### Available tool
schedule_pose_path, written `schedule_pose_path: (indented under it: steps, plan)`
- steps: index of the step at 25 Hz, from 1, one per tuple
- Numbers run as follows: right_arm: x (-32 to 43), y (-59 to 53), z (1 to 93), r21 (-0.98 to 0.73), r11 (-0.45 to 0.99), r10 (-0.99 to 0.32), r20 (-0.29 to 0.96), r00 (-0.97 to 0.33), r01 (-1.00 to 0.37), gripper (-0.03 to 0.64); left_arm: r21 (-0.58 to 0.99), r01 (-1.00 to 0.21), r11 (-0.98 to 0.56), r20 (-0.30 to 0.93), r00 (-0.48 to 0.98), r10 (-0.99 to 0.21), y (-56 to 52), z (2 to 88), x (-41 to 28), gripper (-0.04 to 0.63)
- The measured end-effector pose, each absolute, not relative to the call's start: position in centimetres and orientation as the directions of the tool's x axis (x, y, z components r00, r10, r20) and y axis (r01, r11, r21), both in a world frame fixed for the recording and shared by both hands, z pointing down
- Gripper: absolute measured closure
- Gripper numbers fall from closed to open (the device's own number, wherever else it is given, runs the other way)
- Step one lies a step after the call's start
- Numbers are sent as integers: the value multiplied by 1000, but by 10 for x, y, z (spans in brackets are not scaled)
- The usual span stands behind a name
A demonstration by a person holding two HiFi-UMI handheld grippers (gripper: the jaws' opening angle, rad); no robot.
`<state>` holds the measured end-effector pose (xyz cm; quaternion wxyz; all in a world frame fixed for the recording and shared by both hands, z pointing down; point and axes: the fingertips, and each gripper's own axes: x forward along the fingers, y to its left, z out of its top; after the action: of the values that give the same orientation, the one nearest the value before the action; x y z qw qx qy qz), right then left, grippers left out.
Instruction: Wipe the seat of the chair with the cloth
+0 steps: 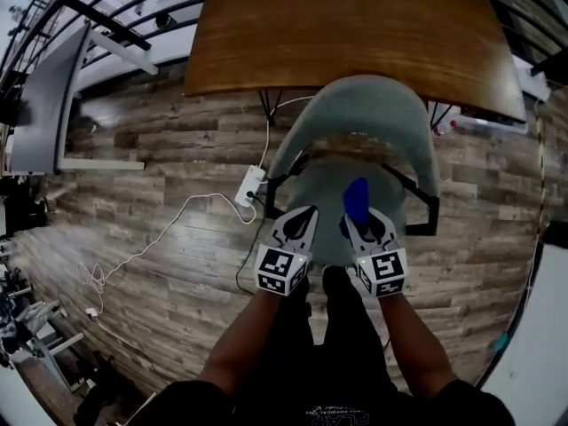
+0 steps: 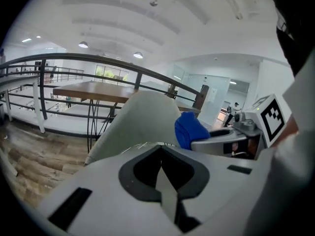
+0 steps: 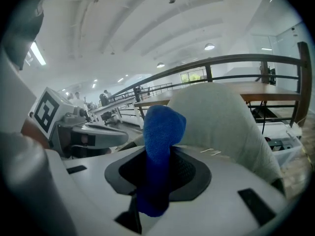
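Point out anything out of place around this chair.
A white power strip lies on the floor beside the chair, its cable snaking loose: a likely trip hazard. Nothing looks spilled or damaged.

Left gripper [image 2: 162, 173], fingers together and empty, before pale chair [image 2: 140, 124]; blue cloth [image 2: 188, 128] in right gripper [image 2: 201, 143].

A brown wooden tabletop [image 1: 355, 34] on thin black legs [image 1: 266, 106] stands on a grey-brown plank floor [image 1: 160, 149], where a white cable [image 1: 158, 231] runs to what looks like a power strip [image 1: 250, 186]. Black railings [image 2: 98, 60] edge the space beneath a white ceiling [image 2: 147, 23] dotted with round lights [image 2: 83, 44].
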<state>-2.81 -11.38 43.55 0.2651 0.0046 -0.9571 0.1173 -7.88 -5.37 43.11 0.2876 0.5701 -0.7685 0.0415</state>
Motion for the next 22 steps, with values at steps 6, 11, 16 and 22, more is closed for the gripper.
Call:
schedule_pose_path:
  steps: [6,11,16,22]
  plan:
    - [-47,-104,491,-253,964,69,540,-839,-84,506,311,-880,360,480,-182,-858,-51,475,-86,588]
    - [-58,-96,539,-273,959,93,561,-823,-78,506,334,-849,409,507,-204,-838,-40,523,-90,588]
    - [-75,-92,575,-307,949,119,561,-820,-73,507,315,-813,489,571,-250,-782,-27,571,-95,589]
    - [-94,-83,608,-354,934,169,558,-812,-49,508,352,-756,552,608,-264,-749,-12,614,-89,588]
